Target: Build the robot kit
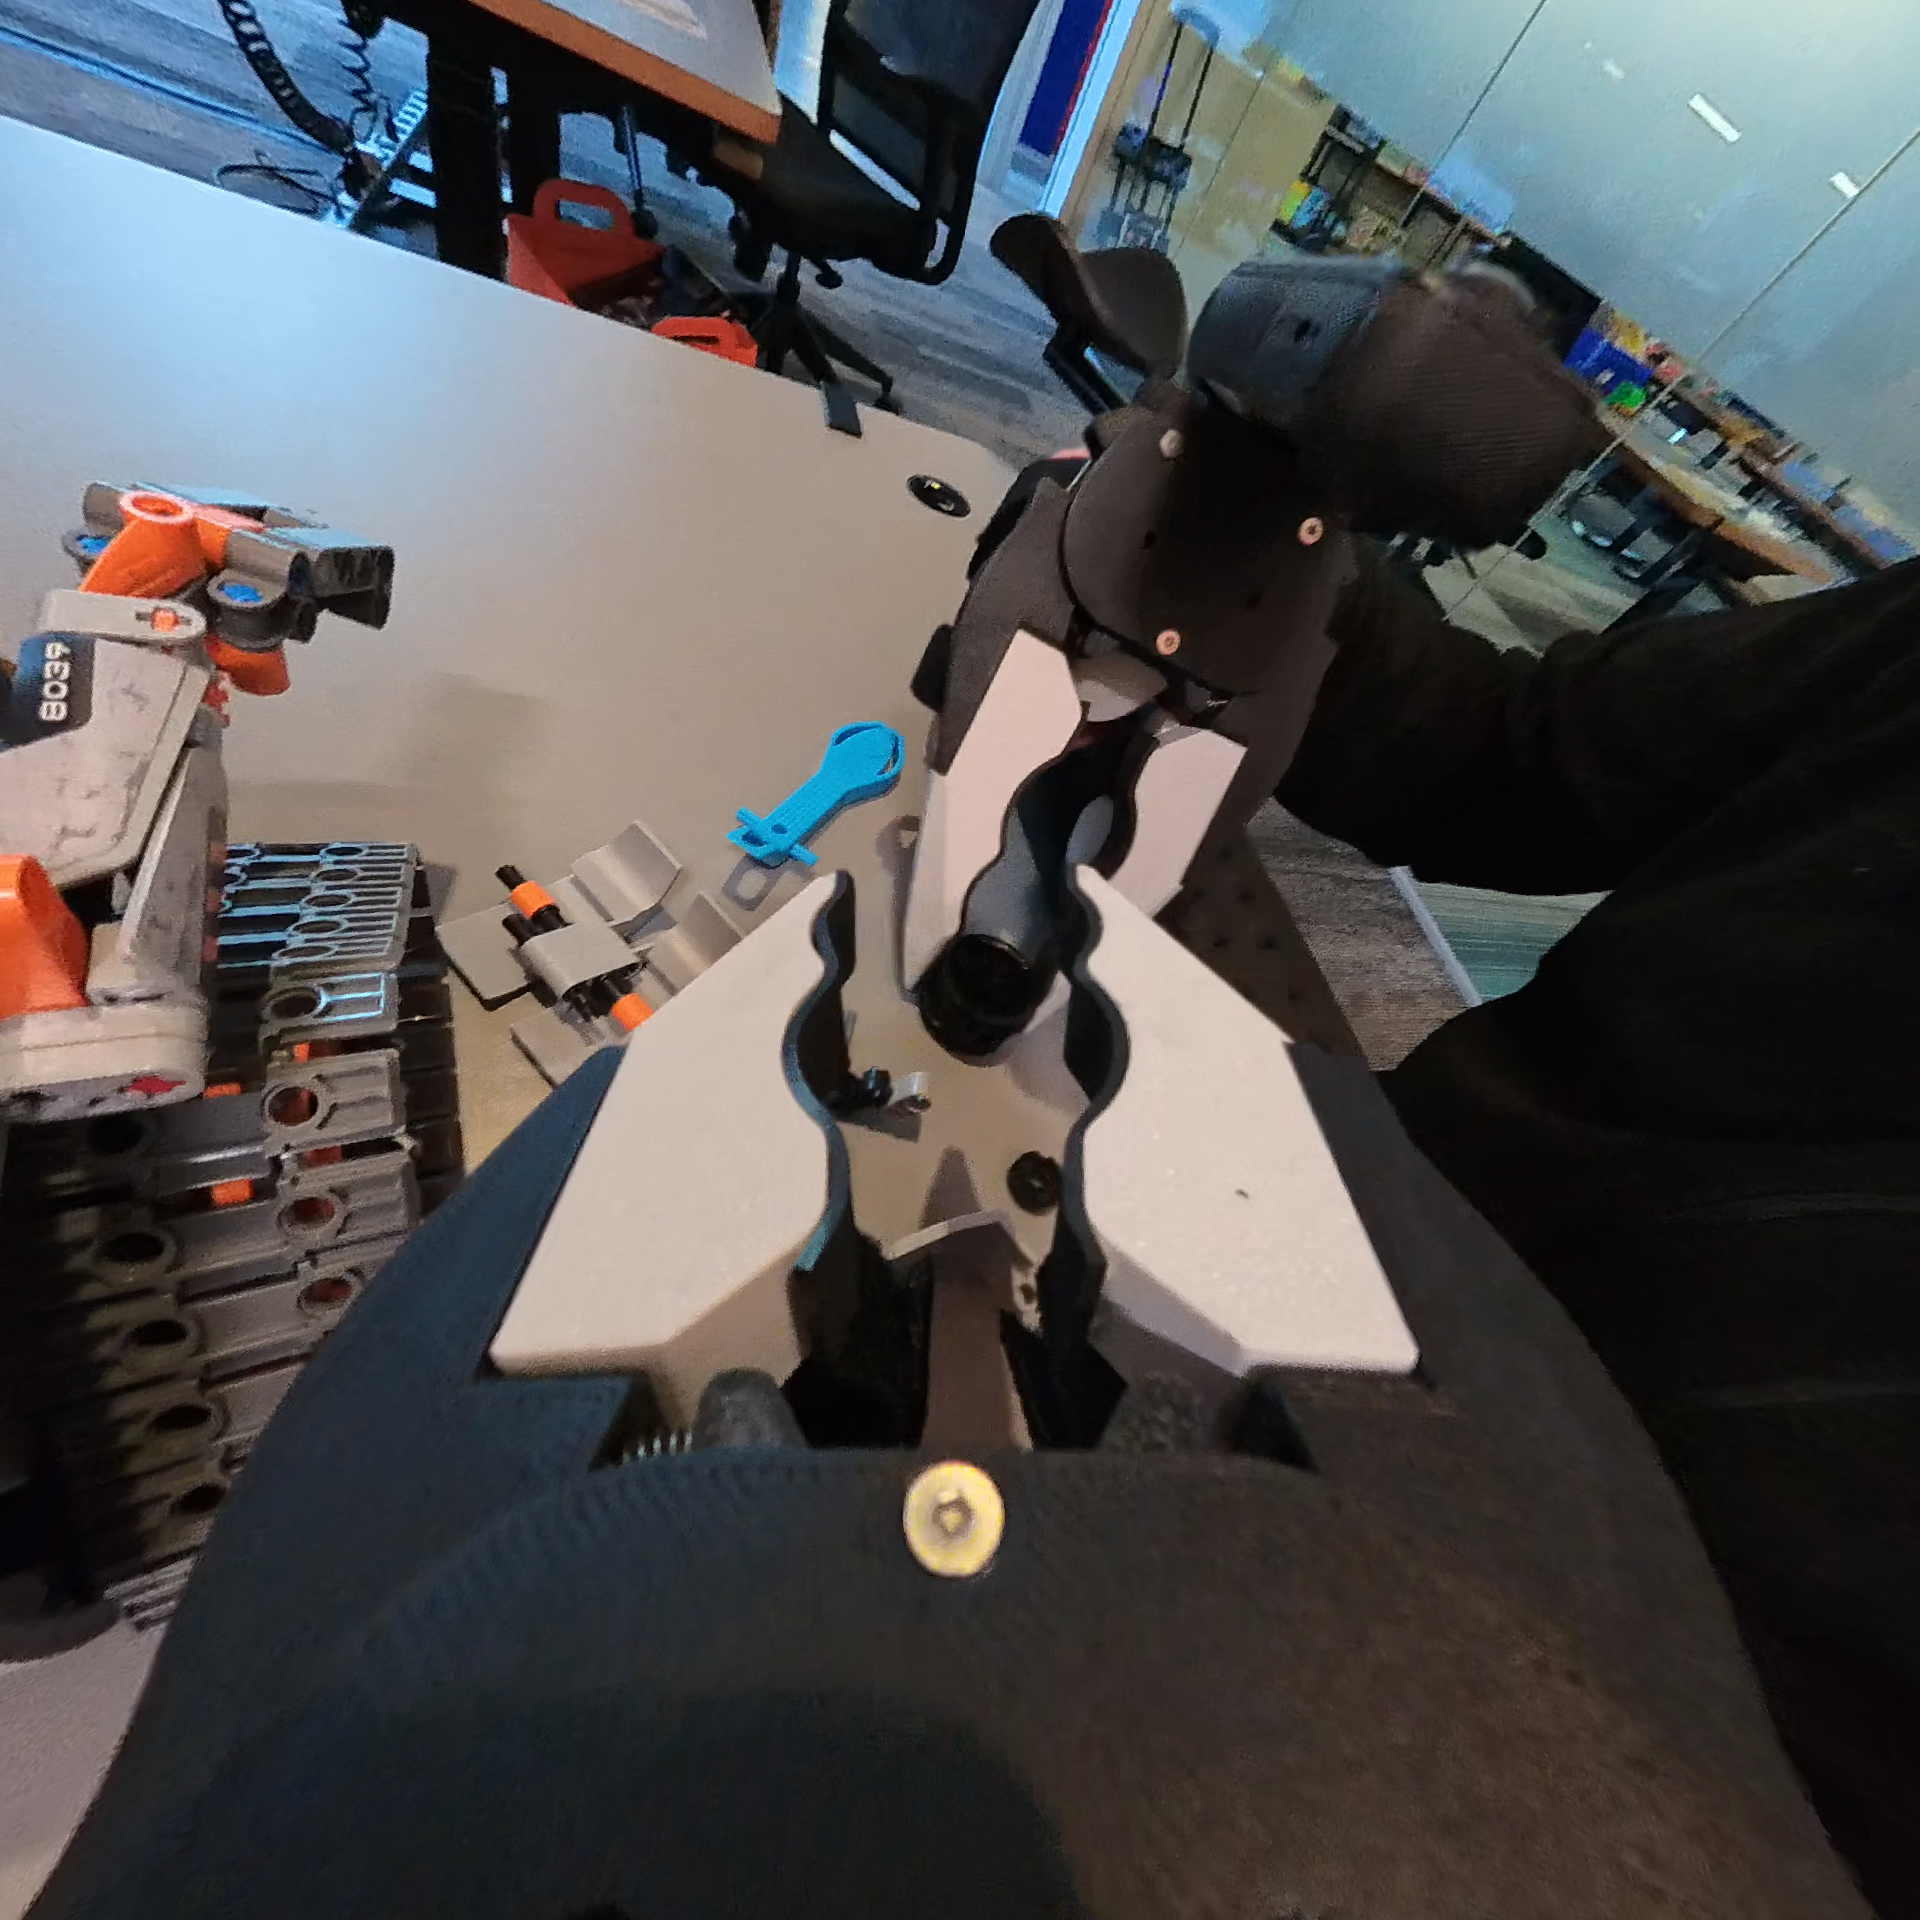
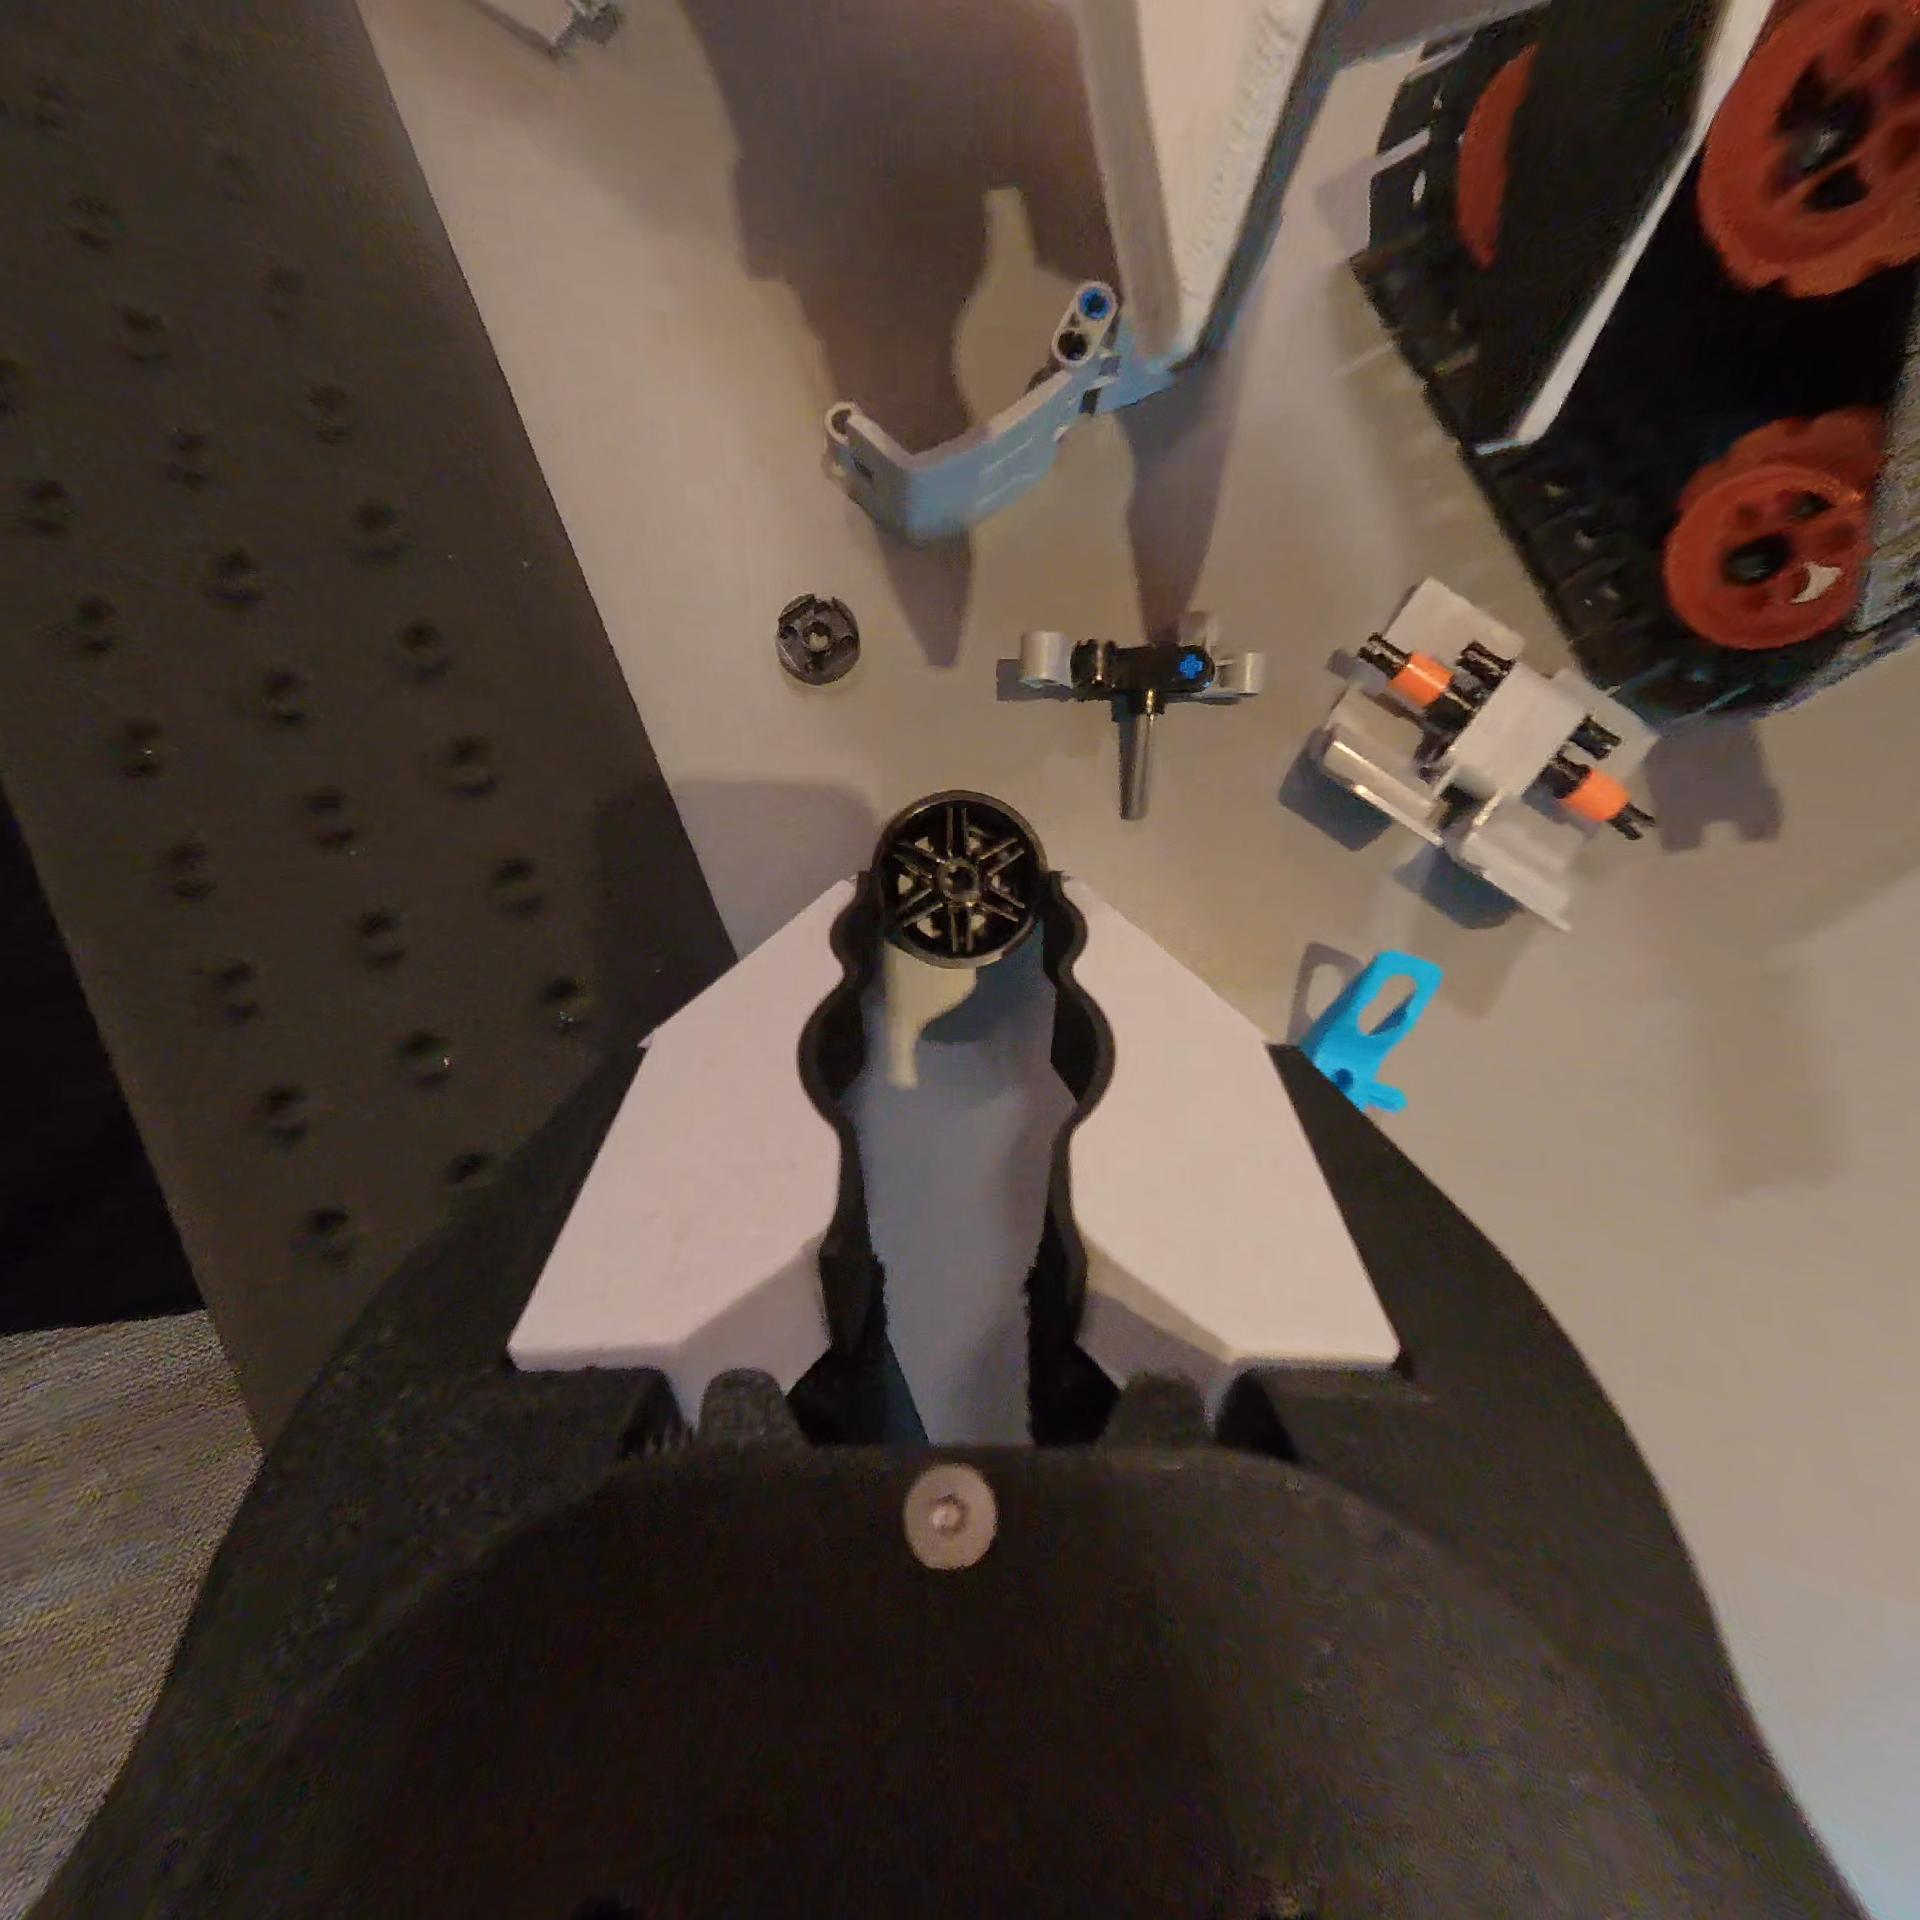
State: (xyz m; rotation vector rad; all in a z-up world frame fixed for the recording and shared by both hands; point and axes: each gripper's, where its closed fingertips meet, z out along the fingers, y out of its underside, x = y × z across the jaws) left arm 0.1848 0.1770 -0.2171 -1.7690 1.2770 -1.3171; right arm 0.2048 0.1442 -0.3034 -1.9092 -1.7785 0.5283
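My right tool (image 2: 956, 904) has the black spoked wheel (image 2: 958, 891) pinched right at its tips, jaws drawn in around the rim, hub facing my camera — a shallow hold, so my judgement is to keep the squeeze even and the wrist level, or the wheel could pivot out. It hangs above the pale worktop (image 2: 623, 520), not touching it.

My left tool (image 1: 961, 914) sits spread to a middling gap and holds nothing; its tips are just beside the wheel (image 1: 982, 992) and the right tool (image 1: 1023, 940) that grips it from above (very close, though I cannot tell whether they touch).

Below, on the worktop: a small black-and-grey axle connector (image 2: 1132, 675), a round black stud piece (image 2: 819, 639), a grey hinged assembly with orange collars (image 2: 1475, 748) and a blue lever-shaped part (image 2: 1366, 1013). The tracked model with orange wheels (image 2: 1766, 312) stands off to the side, well apart from my grip.
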